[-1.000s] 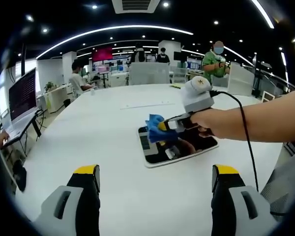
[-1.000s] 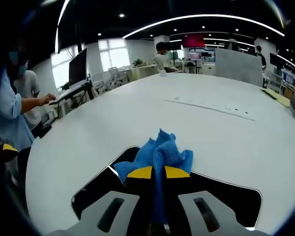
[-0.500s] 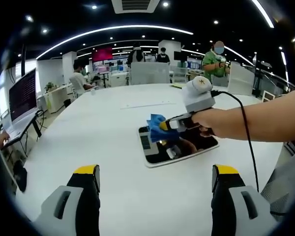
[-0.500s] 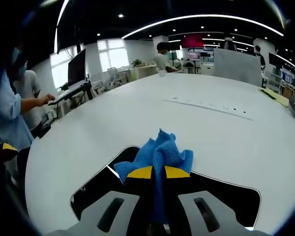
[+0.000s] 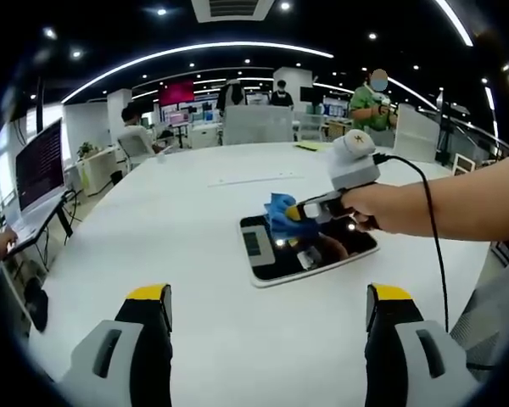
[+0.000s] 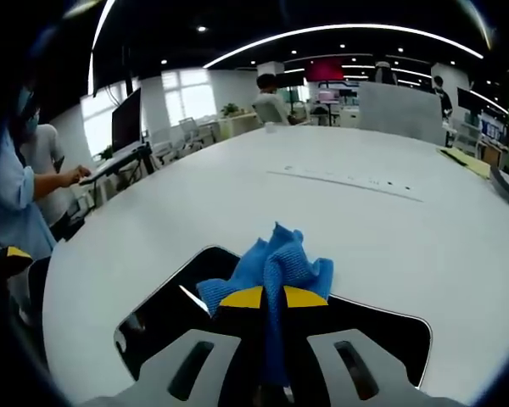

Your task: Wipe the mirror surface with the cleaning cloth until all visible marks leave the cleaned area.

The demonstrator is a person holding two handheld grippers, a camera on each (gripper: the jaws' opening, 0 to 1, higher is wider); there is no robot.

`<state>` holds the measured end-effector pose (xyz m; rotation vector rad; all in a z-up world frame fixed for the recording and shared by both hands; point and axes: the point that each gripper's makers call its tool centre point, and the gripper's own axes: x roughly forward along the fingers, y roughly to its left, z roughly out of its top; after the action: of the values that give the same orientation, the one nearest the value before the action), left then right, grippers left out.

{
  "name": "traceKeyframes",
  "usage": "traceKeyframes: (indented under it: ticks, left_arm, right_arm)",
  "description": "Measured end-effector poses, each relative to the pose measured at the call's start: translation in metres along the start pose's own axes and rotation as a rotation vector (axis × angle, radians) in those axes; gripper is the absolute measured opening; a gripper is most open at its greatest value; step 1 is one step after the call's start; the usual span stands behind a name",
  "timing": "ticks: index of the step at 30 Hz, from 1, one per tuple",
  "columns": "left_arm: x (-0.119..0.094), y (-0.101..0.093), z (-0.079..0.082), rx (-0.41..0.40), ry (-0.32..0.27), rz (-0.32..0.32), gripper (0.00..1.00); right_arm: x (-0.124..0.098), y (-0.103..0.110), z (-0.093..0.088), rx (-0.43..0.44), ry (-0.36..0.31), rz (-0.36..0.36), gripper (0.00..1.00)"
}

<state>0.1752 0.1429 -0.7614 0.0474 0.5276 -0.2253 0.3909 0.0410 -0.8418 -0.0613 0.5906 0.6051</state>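
Mirror [image 5: 308, 248] lies flat on the white table [image 5: 178, 246], and the left gripper [image 5: 267, 326] hangs before it, jaws wide apart, holding nothing. Right gripper [image 6: 273, 298] is clamped on the blue cloth [image 6: 271, 264], pressing it onto the glass.

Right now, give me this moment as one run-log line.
stage: wiping | right gripper: shut on blue cloth, over mirror | left gripper: open, idle above table

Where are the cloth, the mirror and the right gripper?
cloth [image 6: 276, 261]: right gripper view, bunched blue top.
mirror [image 5: 263, 253]: left gripper view, bare dark glass.
right gripper [image 5: 299, 213]: left gripper view, its yellow tips.
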Motion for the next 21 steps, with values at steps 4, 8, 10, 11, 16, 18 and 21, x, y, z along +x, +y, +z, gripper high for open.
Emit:
traceKeyframes:
  ticks: [4, 8, 10, 11, 16, 18, 21]
  left_arm:
    - [0.001, -0.001, -0.002, 0.009, 0.009, -0.003, 0.96]
    - [0.001, -0.002, -0.001, 0.011, 0.007, -0.005, 0.96]
    - [0.001, -0.002, -0.002, 0.009, 0.011, -0.007, 0.96]
    - [0.001, -0.002, -0.001, 0.008, 0.009, -0.007, 0.96]
    - [0.001, -0.002, -0.001, 0.008, 0.005, -0.009, 0.96]
    - [0.001, -0.002, -0.001, 0.007, 0.006, -0.009, 0.96]
    - [0.002, -0.003, -0.001, 0.006, 0.006, -0.012, 0.96]
  right_arm:
    - [-0.005, -0.008, -0.002, 0.009, 0.001, -0.011, 0.03]
    - [-0.008, -0.013, -0.004, 0.015, -0.001, -0.020, 0.03]
    - [-0.008, -0.013, -0.004, 0.016, -0.001, -0.023, 0.03]
    - [-0.008, -0.013, -0.004, 0.014, -0.001, -0.025, 0.03]
    - [-0.009, -0.012, -0.004, 0.011, -0.003, -0.028, 0.03]
    - [-0.008, -0.013, -0.004, 0.011, -0.003, -0.027, 0.03]
    - [-0.008, -0.013, -0.004, 0.010, -0.003, -0.028, 0.03]
